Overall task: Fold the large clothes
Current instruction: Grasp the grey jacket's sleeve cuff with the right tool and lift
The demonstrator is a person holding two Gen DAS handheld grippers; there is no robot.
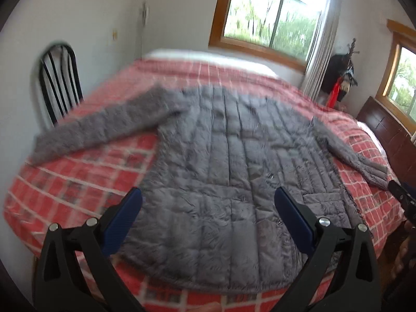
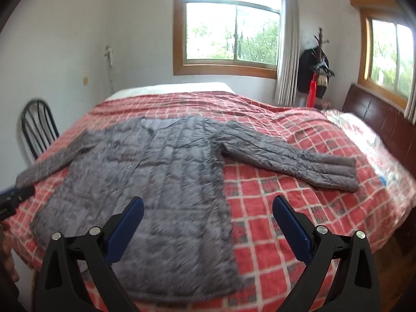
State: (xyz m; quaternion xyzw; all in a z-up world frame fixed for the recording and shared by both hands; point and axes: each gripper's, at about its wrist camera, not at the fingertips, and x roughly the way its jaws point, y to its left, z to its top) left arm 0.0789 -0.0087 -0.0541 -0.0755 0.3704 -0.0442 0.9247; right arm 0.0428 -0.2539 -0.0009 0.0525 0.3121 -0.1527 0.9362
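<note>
Jacket point(image 1: 234, 171) on bed point(image 1: 65, 182) looks light, puffy, slick w/ floppy sleeves, so w/ both grippers' jaws spread and empty, pinch hem corner & cuff point(image 2: 338, 174).

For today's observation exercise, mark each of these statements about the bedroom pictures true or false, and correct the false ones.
1. The grey quilted jacket lies spread flat on the red checked bedspread. True.
2. Both sleeves are folded across the jacket's body. False: both stretch outward.
3. The left claw is clamped on the hem. False: it is open, holding nothing.
4. The right claw is open. True.
5. A black metal chair stands beside the bed. True.
</note>
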